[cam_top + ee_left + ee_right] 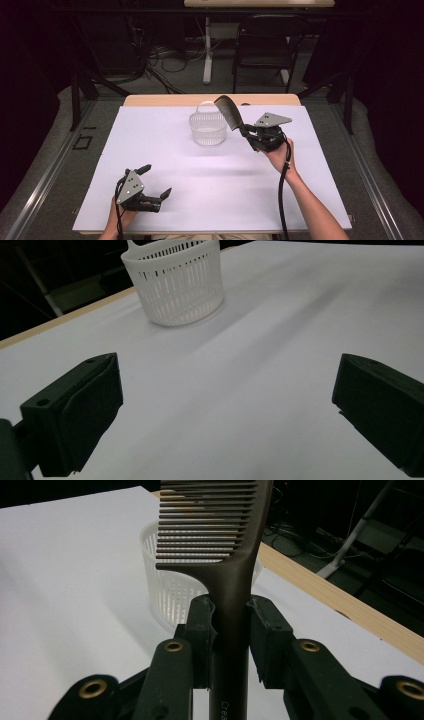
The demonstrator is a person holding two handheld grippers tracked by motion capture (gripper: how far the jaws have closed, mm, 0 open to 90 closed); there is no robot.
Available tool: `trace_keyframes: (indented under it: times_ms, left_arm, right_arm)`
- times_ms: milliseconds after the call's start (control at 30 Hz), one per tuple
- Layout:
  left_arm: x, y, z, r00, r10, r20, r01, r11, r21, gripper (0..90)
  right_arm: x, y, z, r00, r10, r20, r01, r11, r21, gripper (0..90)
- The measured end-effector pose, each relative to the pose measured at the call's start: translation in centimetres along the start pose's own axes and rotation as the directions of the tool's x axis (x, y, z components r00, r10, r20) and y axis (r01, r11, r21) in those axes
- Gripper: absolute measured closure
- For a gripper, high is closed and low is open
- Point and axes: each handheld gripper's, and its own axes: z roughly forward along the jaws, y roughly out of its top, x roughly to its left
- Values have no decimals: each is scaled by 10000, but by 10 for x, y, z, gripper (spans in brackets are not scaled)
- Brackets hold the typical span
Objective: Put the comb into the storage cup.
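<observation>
A dark brown comb [229, 112] is held up in the air by its handle, its toothed end tilted over the right rim of a white slotted basket [208, 128]. My right gripper [246, 131] is shut on the comb's handle [231, 630], with the basket [170, 587] just behind it. Near the table's front left my left gripper [156, 181] rests low, jaws spread wide with nothing between them. In the left gripper view the basket [176, 282] stands far ahead on the white sheet.
A white sheet [150, 150] covers the wooden table [150, 100]. Beyond the far edge stand a black chair [267, 45], a table leg and cables on the floor. Dark curtains flank both sides.
</observation>
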Motion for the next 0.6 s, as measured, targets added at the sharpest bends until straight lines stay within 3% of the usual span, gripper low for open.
trace_keyframes:
  times_ms: [600]
  left_arm:
    - [0, 0, 1, 10000, -13, 28, 13, 10000, -6, 0]
  right_arm:
    - [-3, 14, 10, 10000, -19, 47, 19, 10000, -20, 728]
